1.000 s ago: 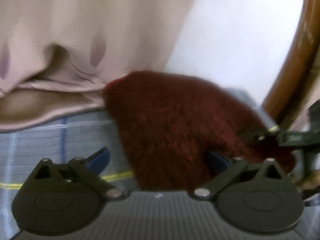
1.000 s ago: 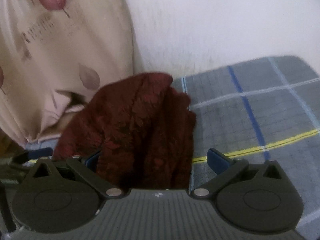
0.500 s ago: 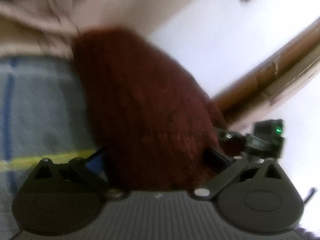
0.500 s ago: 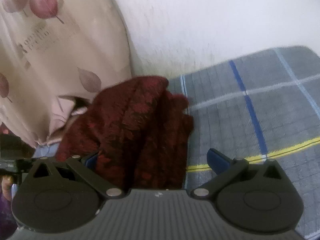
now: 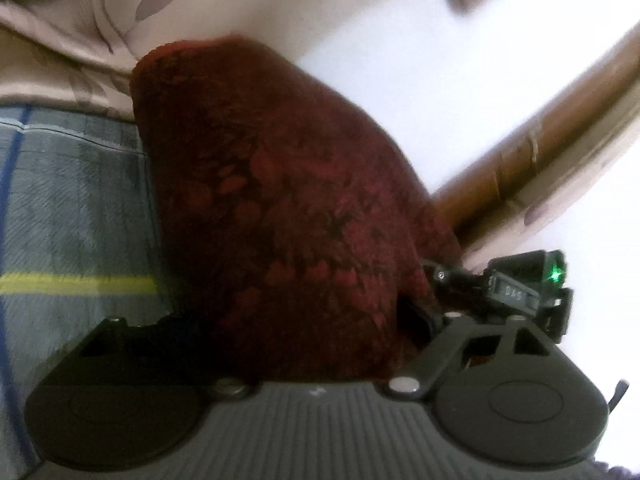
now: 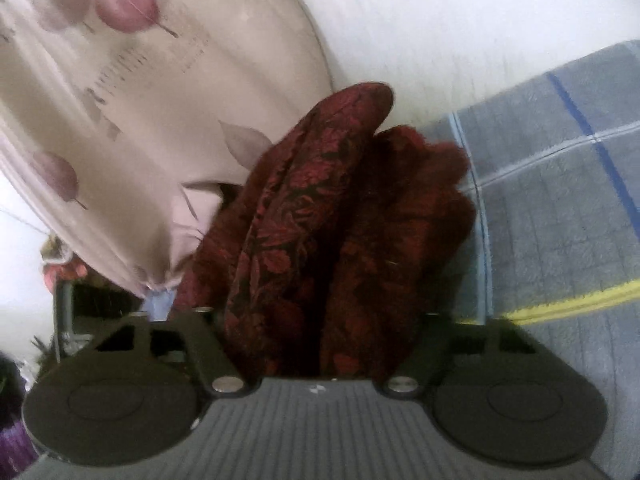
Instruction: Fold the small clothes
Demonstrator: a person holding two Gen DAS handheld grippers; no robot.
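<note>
A dark red patterned garment [image 5: 288,216] hangs bunched between both grippers, lifted above the grey checked bedspread [image 5: 72,208]. My left gripper [image 5: 316,344] is shut on its lower edge; the cloth hides the fingertips. In the right wrist view the same garment [image 6: 340,232] falls in thick folds straight out of my right gripper [image 6: 320,344], which is shut on it. The right gripper [image 5: 500,284] shows at the right of the left wrist view, close to the cloth's edge.
A beige curtain with a leaf print [image 6: 132,112] hangs at the left against a white wall [image 6: 460,24]. The checked bedspread [image 6: 560,208] with blue and yellow lines lies to the right. A brown wooden frame [image 5: 540,152] stands at the right.
Both grippers have closed on the red garment and lifted it off the bedspread. The cloth now hangs bunched and closer to both cameras. The left view has tilted towards the wooden frame.
</note>
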